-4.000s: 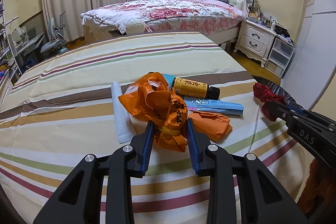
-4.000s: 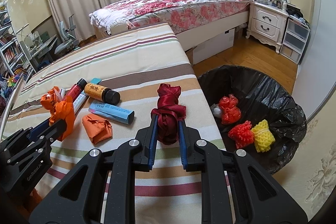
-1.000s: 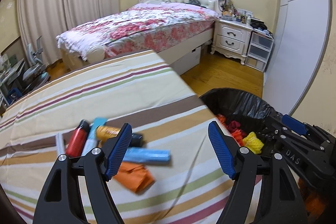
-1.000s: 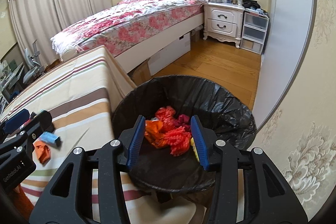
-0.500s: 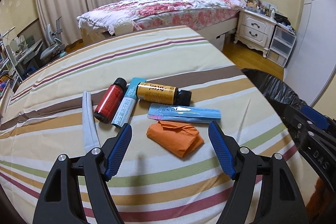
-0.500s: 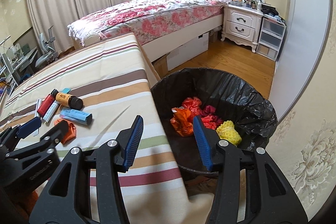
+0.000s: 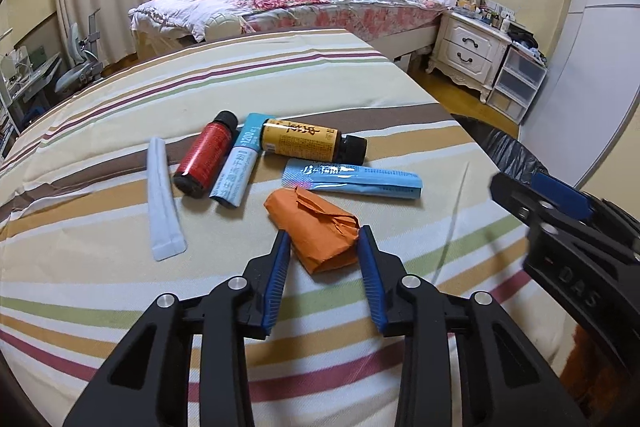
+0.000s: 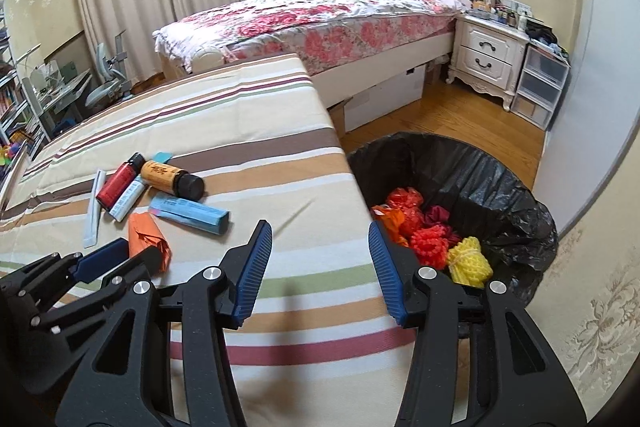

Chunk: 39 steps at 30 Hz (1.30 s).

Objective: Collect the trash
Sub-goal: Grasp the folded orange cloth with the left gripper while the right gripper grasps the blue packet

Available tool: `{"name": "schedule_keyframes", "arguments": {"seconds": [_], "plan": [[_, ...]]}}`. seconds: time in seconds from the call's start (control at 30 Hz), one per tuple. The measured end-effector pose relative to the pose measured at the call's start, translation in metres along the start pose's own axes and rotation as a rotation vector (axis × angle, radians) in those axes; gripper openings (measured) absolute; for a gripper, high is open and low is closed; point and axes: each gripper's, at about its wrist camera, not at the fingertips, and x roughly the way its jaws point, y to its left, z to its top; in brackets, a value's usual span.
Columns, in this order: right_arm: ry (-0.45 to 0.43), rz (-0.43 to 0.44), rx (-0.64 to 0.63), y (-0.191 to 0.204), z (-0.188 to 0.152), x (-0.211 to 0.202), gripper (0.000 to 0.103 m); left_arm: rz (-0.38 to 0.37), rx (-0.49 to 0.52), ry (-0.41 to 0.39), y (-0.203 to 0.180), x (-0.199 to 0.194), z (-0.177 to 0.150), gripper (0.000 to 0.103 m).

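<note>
Orange paper, folded into a crinkly little packet (image 7: 316, 227), is the piece of trash you are working on now. It lies on the striped cloth (image 7: 120, 299) at the near end of the pile, and your left gripper (image 7: 322, 259) has one blue finger on each side of it. The fingers sit right beside the paper, maybe just touching it, but the packet does not look squeezed and it rests flat on the cloth, so I think you have not picked it up yet. Your right gripper (image 8: 320, 259) is wide open and holds nothing; it hangs over the edge of the cloth with the black trash bag (image 8: 480, 183) at about 2 o'clock from it. Some of the job looks done already: red, orange and yellow bundles (image 8: 432, 239) lie in the bag. A lot is left, though. From the orange packet, the long blue wrapper (image 7: 352, 179) is at 12 o'clock and touches its far corner. The yellow bottle with the black cap (image 7: 312, 143) lies on its side past that. The blue and white tube (image 7: 240, 163) and the red bottle (image 7: 204, 157) lie side by side at 10 o'clock, and the flat white strip (image 7: 162, 199) is farther out at 9 o'clock. So you have about six things still to carry over. The packet looks light and soft, with creases and a torn-looking fold on top, so it may crush a bit when you close on it.
</note>
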Motion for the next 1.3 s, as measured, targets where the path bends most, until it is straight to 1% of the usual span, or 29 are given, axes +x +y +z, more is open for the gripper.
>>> {"name": "schedule_keyframes", "arguments": {"seconds": [0.1, 0.2, 0.3, 0.37, 0.43, 0.53, 0.7, 0.77, 0.87, 1.07, 1.2, 1.23, 1.27, 1.3], "plan": [[0.013, 0.023, -0.02, 0.011, 0.006, 0.008, 0.049, 0.019, 0.002, -0.026, 0.011, -0.012, -0.005, 0.034], [0.029, 0.04, -0.033, 0.021, 0.014, 0.019, 0.05, 0.057, -0.017, -0.047, 0.03, -0.024, -0.012, 0.034], [0.04, 0.042, -0.041, 0.029, 0.021, 0.029, 0.05, 0.09, -0.054, -0.048, 0.054, -0.031, -0.015, 0.034], [0.06, 0.027, -0.056, 0.035, 0.024, 0.038, 0.052, 0.127, -0.08, -0.05, 0.073, -0.036, -0.019, 0.034], [0.086, 0.012, -0.066, 0.038, 0.022, 0.044, 0.054, 0.159, -0.107, -0.045, 0.09, -0.038, -0.021, 0.034], [0.115, 0.012, -0.088, 0.043, 0.013, 0.045, 0.054, 0.202, -0.155, -0.036, 0.116, -0.041, -0.027, 0.034], [0.12, 0.022, -0.138, 0.058, -0.007, 0.029, 0.06, 0.25, -0.21, -0.028, 0.143, -0.044, -0.035, 0.034], [0.119, 0.029, -0.167, 0.066, -0.014, 0.024, 0.061, 0.255, -0.224, -0.025, 0.148, -0.043, -0.036, 0.034], [0.112, 0.05, -0.167, 0.071, -0.018, 0.018, 0.061, 0.256, -0.233, -0.024, 0.153, -0.041, -0.039, 0.034], [0.059, 0.072, -0.142, 0.075, -0.008, 0.005, 0.06, 0.264, -0.216, -0.046, 0.152, -0.042, -0.045, 0.034], [0.055, 0.101, -0.176, 0.091, -0.006, 0.007, 0.059, 0.256, -0.223, -0.057, 0.156, -0.043, -0.047, 0.034], [0.064, 0.105, -0.185, 0.095, -0.007, 0.01, 0.056, 0.256, -0.223, -0.059, 0.156, -0.044, -0.048, 0.034], [0.074, 0.112, -0.191, 0.097, -0.008, 0.013, 0.048, 0.255, -0.224, -0.06, 0.156, -0.044, -0.048, 0.034], [0.084, 0.119, -0.197, 0.101, -0.01, 0.015, 0.046, 0.253, -0.227, -0.061, 0.156, -0.044, -0.048, 0.034]]}}
